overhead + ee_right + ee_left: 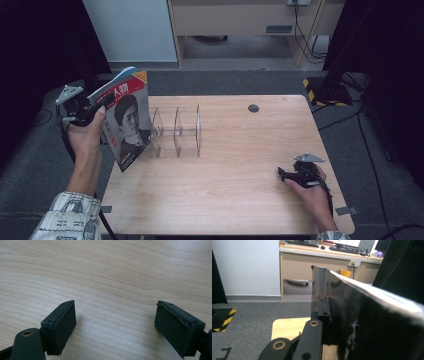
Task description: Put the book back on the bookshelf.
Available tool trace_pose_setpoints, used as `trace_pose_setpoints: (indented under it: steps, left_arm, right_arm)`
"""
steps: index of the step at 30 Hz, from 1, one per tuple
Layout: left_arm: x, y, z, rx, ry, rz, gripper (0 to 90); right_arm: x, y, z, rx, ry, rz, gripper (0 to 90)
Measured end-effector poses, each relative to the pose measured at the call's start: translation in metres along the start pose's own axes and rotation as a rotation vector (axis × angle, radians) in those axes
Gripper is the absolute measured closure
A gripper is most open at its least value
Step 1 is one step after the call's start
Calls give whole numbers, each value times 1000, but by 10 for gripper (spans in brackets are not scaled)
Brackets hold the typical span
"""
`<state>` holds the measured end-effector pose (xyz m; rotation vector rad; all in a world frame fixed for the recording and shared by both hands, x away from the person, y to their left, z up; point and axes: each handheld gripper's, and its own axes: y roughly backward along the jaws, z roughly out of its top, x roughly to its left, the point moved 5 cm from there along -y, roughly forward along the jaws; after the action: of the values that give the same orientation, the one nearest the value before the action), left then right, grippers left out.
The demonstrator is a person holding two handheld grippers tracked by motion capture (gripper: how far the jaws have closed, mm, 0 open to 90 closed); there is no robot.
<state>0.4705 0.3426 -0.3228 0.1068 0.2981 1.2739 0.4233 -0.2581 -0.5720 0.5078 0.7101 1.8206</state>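
Magazine [126, 117] held upright at the table's [225, 190] left edge, beside a clear divider rack [177, 131], pinched near its top by the left gripper [92, 111], jaws fully closed on it. It may sag or miss a slot, since thin pages flex. Right gripper [115, 327] rests on the table, jaws wide, holding nothing. The magazine's glossy cover blocks most of the left gripper view.
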Motion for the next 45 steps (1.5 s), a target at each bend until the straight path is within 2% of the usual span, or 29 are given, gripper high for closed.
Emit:
trace_pose_setpoints:
  steps: [13, 21, 32, 37, 45]
  left_arm:
    - [-2, -2, -7, -10, -9, 17, 861]
    - [-9, -6, -11, -26, -26, 24, 861]
    - [-20, -11, -23, -50, -19, -2, 860]
    - [-19, -9, -25, -63, -7, -16, 860]
    - [-15, -5, -28, -92, -9, -22, 859]
  right_arm:
    - [0, 0, 0, 2, -1, 1, 176]
    - [0, 0, 0, 2, -1, 1, 176]
    - [0, 0, 0, 3, -1, 3, 174]
    - [1, 0, 0, 3, -2, 3, 174]
    - [1, 0, 0, 2, -2, 2, 174]
